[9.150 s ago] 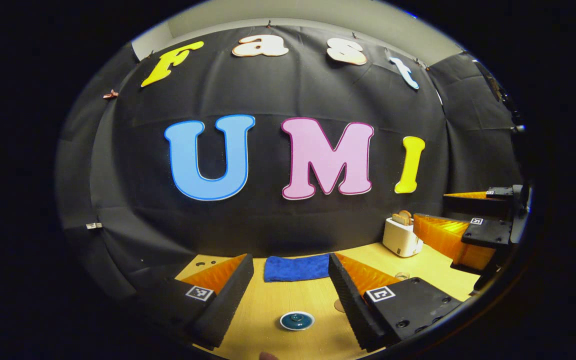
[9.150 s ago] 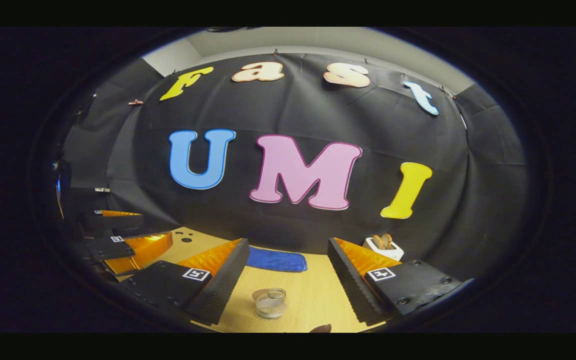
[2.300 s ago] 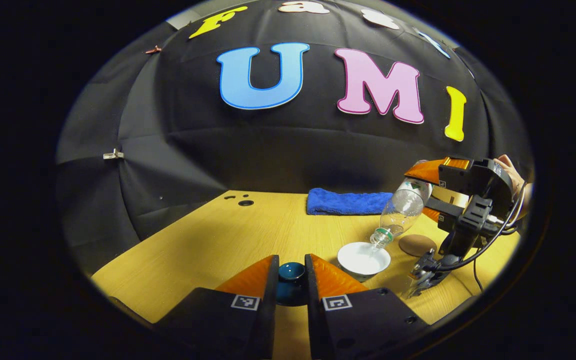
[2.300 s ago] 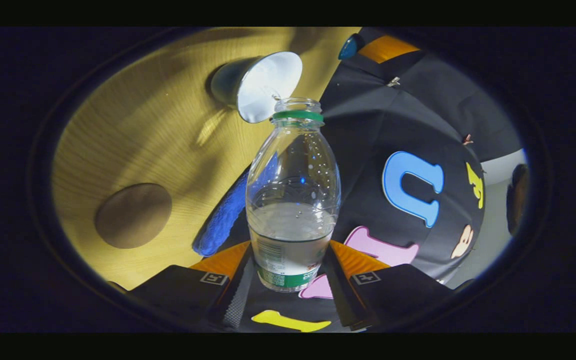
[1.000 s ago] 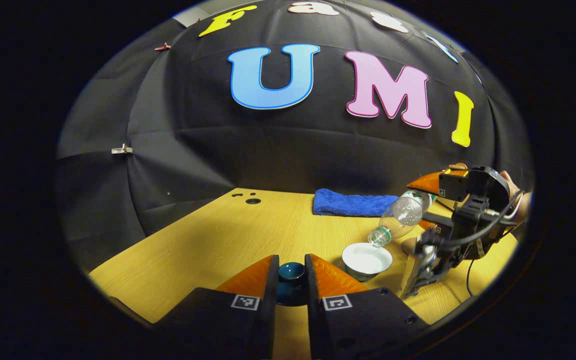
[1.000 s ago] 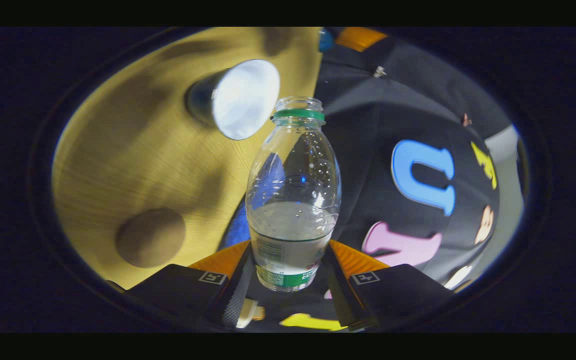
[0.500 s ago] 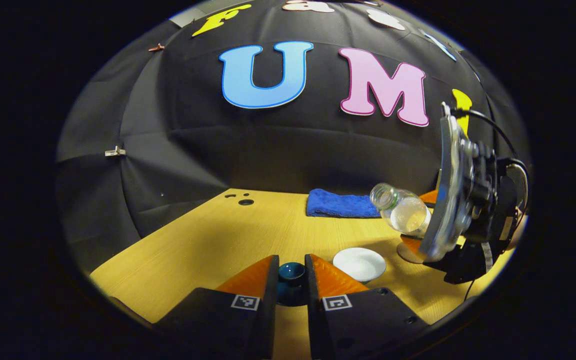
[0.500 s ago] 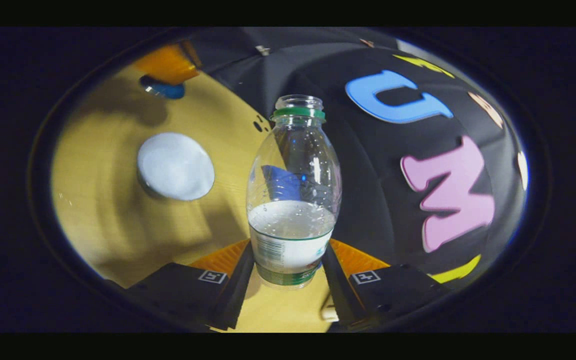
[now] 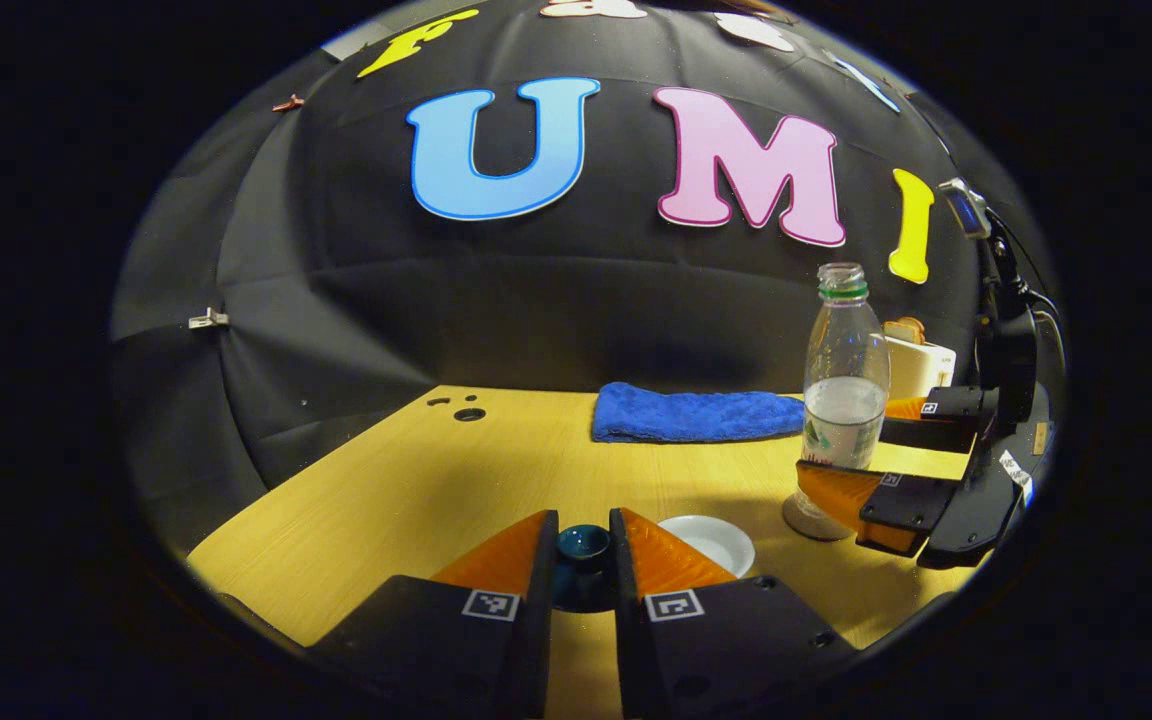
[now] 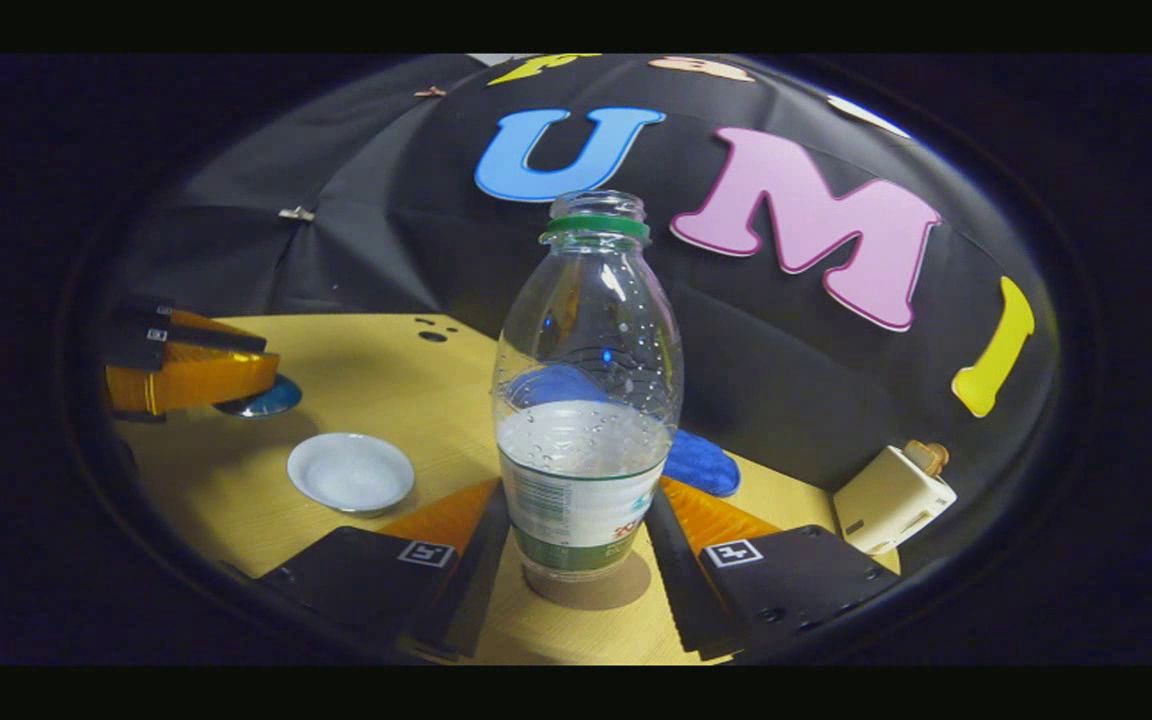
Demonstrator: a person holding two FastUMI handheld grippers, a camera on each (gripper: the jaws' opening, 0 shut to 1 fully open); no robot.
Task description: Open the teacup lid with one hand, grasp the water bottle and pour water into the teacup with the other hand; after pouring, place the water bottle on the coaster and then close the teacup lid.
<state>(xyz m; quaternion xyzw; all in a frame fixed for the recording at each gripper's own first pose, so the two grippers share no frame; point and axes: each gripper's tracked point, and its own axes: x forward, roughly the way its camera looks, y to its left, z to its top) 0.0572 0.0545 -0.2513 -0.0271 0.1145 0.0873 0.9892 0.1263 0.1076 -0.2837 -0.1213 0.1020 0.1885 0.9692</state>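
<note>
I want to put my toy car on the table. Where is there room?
Plenty of bare table lies left of the white cup, up to the blue towel. It is crowded on the right: the cup, the bottle with the right gripper around it, and the toaster.

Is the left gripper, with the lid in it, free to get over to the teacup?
Probably yes. The left gripper holds the lid, the teacup sits open just beside it, and the water bottle stands upright past it in the right gripper.
</note>
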